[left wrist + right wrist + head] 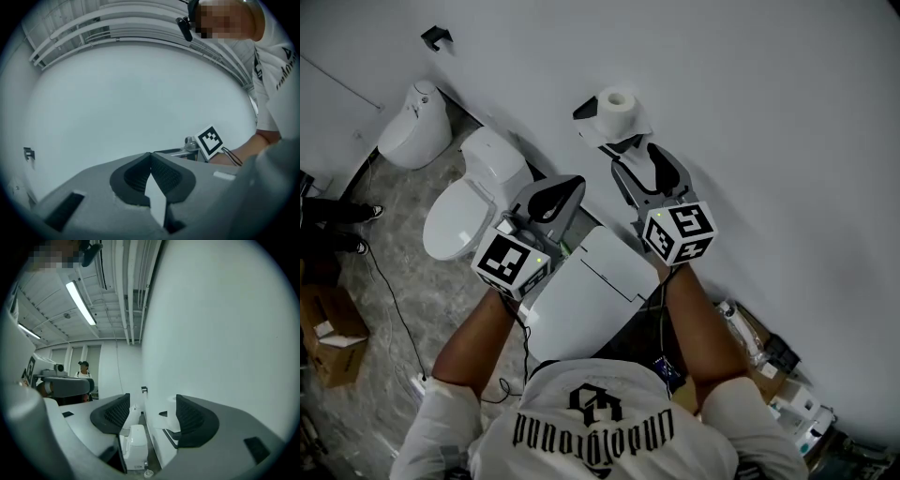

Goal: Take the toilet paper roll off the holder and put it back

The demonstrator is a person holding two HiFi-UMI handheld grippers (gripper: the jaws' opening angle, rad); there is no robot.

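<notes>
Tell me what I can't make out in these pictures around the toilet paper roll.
Holder, head view: mostly covered by the toilet paper roll.
Roll, right gripper view: largely behind a jaw of the open right hand-held gripper.
Left gripper view: only wall; roll outside the frame.
Floor clutter, head view: too small.

A plain white wall (750, 112) runs beside a grey marbled floor (398, 202). Three white toilets stand in a row against it: the far toilet (414, 127), the middle toilet (473, 202) with its lid down, and the nearest toilet (591, 291). A small black hook (437, 37) is fixed to the wall beyond the far one. Cardboard boxes (333, 333) sit at the left edge, a black cable (394, 300) trails over the floor, and assorted clutter (769, 361) lies at the wall's foot on the right. In the right gripper view a white ceiling carries a lit strip light (80, 302) and white pipes (126, 291).
</notes>
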